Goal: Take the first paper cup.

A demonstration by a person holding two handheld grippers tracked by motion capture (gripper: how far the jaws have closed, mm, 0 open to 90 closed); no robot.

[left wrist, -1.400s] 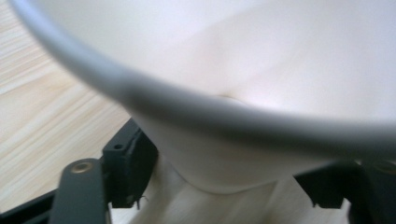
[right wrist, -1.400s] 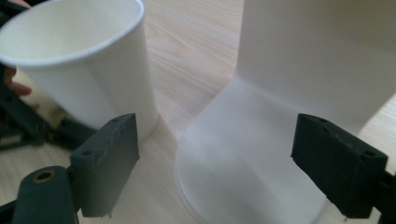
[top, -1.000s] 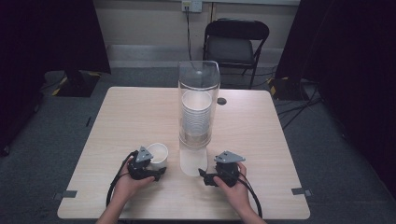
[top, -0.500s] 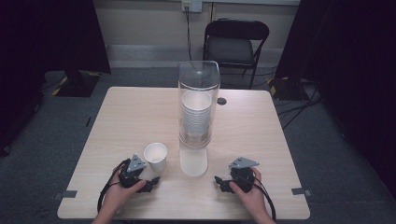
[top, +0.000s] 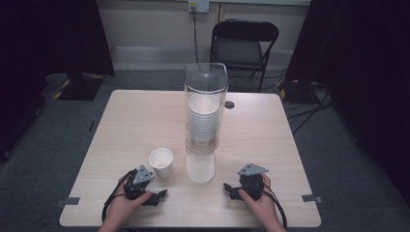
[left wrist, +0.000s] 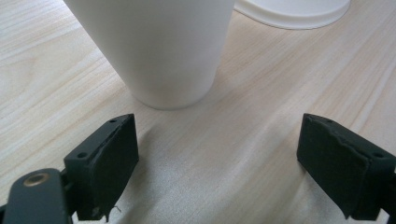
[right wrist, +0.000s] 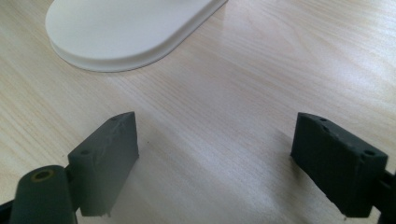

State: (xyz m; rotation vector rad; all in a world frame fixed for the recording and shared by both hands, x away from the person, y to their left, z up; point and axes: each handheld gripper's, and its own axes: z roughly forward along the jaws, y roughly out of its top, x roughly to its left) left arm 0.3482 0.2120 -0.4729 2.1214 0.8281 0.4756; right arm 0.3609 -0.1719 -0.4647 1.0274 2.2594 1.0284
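A white paper cup stands upright on the wooden table, just left of the dispenser's white base. The dispenser is a tall clear tube holding a stack of white cups. My left gripper rests near the front edge, a little in front of the cup, held by a hand. In the left gripper view that gripper is open, with the cup just beyond its jaws and untouched. My right gripper lies right of the base, and the right gripper view shows it open and empty, facing the base.
A small dark disc lies on the table right of the tube. A black folding chair stands behind the table. Tape marks sit near the front corners. Cables trail from both grippers off the front edge.
Both grippers have drawn back toward the front edge. The left one has let go of the cup, which stays standing on the table. The right one has moved off to the right.
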